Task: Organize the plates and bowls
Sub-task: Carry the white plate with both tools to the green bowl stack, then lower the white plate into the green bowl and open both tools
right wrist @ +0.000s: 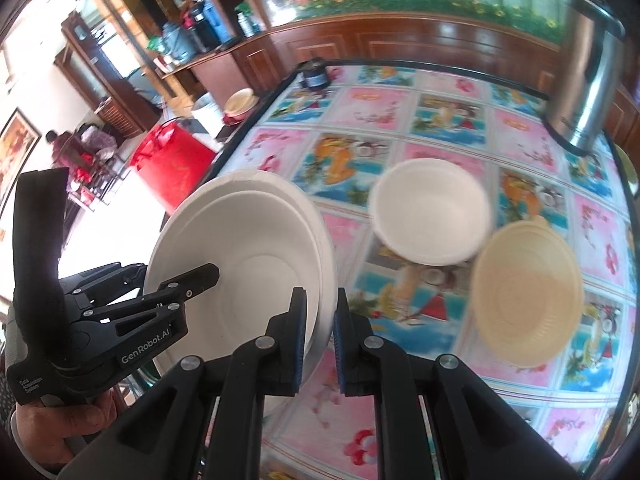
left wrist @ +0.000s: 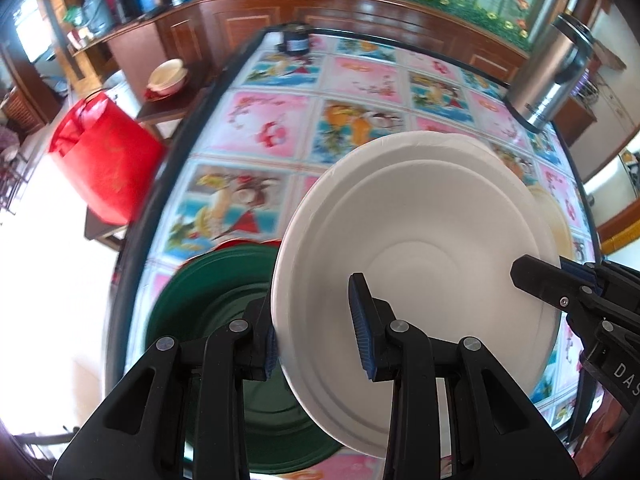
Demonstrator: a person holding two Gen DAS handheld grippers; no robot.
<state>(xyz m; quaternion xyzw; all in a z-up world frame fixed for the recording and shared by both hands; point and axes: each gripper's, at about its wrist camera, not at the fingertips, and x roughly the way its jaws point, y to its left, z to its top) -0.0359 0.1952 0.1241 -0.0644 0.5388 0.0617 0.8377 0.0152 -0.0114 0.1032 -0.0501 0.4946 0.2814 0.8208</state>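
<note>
We hold the white plates (left wrist: 420,240) tilted above the table (left wrist: 248,128). Our left tool (left wrist: 316,328) and right tool (right wrist: 320,332) each clamp opposite rims.

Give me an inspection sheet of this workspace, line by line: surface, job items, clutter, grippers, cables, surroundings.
Surface: table under a colourful picture-tile cover.
Job's things: white plates held tilted above the table; green plate below; white bowl and cream bowl resting apart.
Clutter: steel flask, dark jar.
Grippers: left gripper and right gripper each clamp the plates' rim, on opposite sides.
Cables: nothing seen.
Surroundings: red bag, wooden cabinets.
</note>
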